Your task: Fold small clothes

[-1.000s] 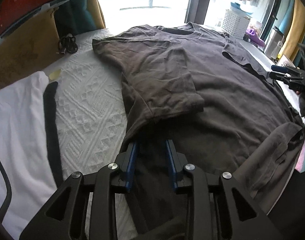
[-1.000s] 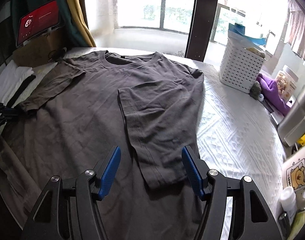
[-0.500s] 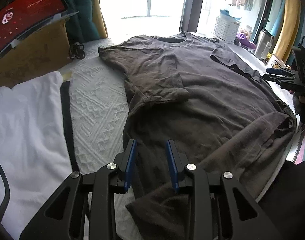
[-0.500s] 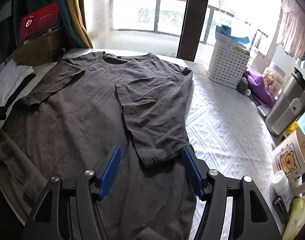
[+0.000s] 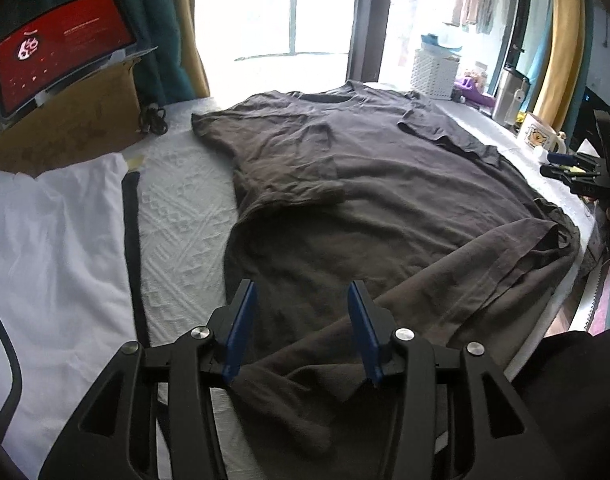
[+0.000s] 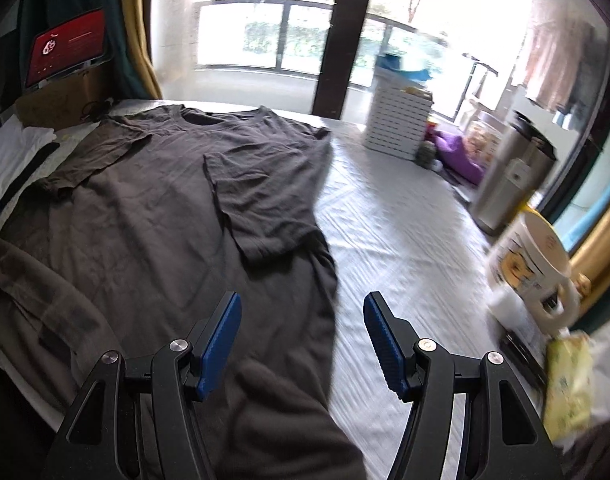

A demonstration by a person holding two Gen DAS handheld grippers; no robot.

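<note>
Left wrist view: the left gripper [image 5: 301, 320] has its fingers spread apart, grasping nothing, above the rumpled bottom hem of the shirt [image 5: 385, 200]. The shirt lies flat on the white bedspread [image 5: 185, 216], sleeves folded inward.

Right wrist view: the right gripper [image 6: 303, 332] is spread wide, empty, over the shirt's [image 6: 165, 208] side edge beside a mug [image 6: 533, 264].

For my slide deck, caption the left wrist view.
Open left gripper above the turned-up hem of a dark brown T-shirt spread on a white quilted bedspread.

The mug [image 6: 531, 264] is rendered blurred at the right, and the t-shirt [image 6: 177, 216] hem is cut off by the lower edge.
</note>
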